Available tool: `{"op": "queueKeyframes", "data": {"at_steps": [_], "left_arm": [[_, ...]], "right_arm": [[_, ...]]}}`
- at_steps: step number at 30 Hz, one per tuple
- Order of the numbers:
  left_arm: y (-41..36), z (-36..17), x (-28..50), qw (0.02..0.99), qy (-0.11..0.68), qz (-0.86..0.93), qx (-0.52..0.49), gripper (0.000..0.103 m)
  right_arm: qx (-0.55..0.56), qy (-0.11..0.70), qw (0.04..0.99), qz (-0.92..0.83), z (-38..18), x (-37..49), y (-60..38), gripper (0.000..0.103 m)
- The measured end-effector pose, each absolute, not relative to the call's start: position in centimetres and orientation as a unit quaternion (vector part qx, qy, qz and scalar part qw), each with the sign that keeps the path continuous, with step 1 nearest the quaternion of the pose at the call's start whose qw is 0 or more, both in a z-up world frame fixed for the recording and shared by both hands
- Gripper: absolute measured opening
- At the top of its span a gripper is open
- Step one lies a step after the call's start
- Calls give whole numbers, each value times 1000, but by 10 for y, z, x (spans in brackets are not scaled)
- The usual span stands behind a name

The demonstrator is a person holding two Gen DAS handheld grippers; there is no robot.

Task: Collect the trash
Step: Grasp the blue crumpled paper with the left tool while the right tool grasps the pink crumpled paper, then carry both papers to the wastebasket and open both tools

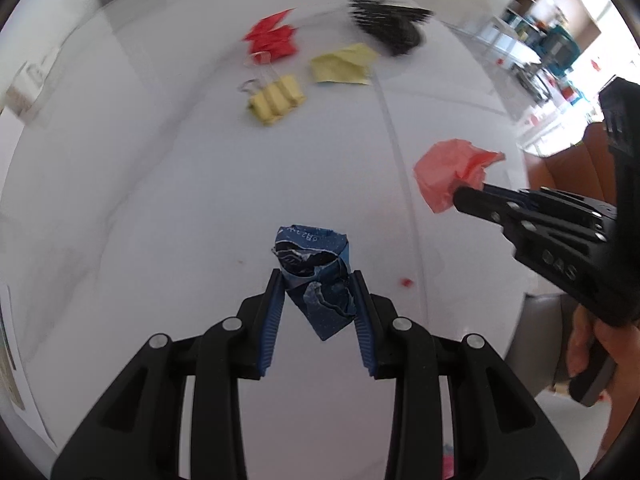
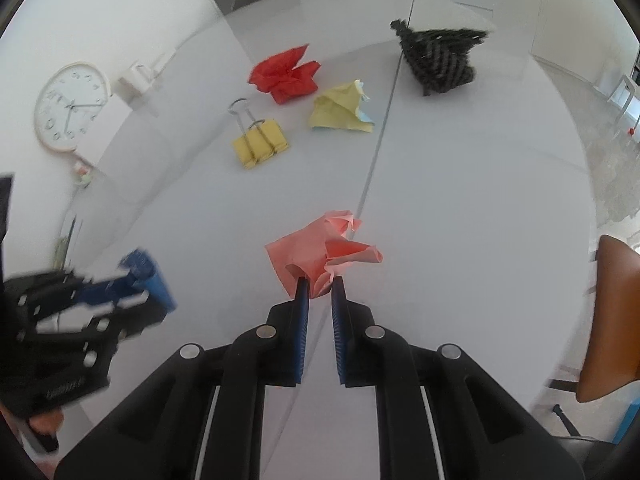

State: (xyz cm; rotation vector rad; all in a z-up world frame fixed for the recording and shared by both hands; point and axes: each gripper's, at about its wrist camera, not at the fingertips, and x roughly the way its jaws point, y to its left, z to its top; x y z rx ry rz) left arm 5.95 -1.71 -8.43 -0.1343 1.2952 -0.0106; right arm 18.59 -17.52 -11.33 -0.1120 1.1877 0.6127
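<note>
My left gripper point(image 1: 318, 280) is shut on a crumpled dark blue wrapper point(image 1: 316, 270), held above the white table point(image 1: 180, 200). My right gripper point(image 2: 320, 282) is shut on a crumpled pink paper point(image 2: 316, 250), also lifted off the table. From the left wrist view the right gripper point(image 1: 464, 196) shows at the right, pinching the pink paper point(image 1: 444, 172). Blurred at the left of the right wrist view, the left gripper point(image 2: 150, 280) carries the blue wrapper point(image 2: 146, 270). Further back lie a crumpled red paper point(image 2: 286, 76) and a crumpled yellow paper point(image 2: 340, 110).
A yellow binder clip point(image 2: 260, 142) lies near the red paper, and a black woven object point(image 2: 438, 58) sits at the far side. A white clock point(image 2: 70, 106) lies left of the table. A brown chair point(image 2: 616, 320) stands at the right edge. A seam point(image 2: 376, 152) crosses the tabletop.
</note>
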Motion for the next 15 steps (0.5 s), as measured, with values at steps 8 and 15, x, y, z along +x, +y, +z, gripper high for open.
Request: {"op": "queueKeyframes", "data": {"at_steps": [8,15], "left_arm": [[-98,-67,11,789,607,-84,-39,33],[-164,-74,-24,770,627,-119,-28,33]], "right_arm": [[-58,578,774,253,-100,86,-287,12],[-53,621,742,248,-143,17,-348,13]]}}
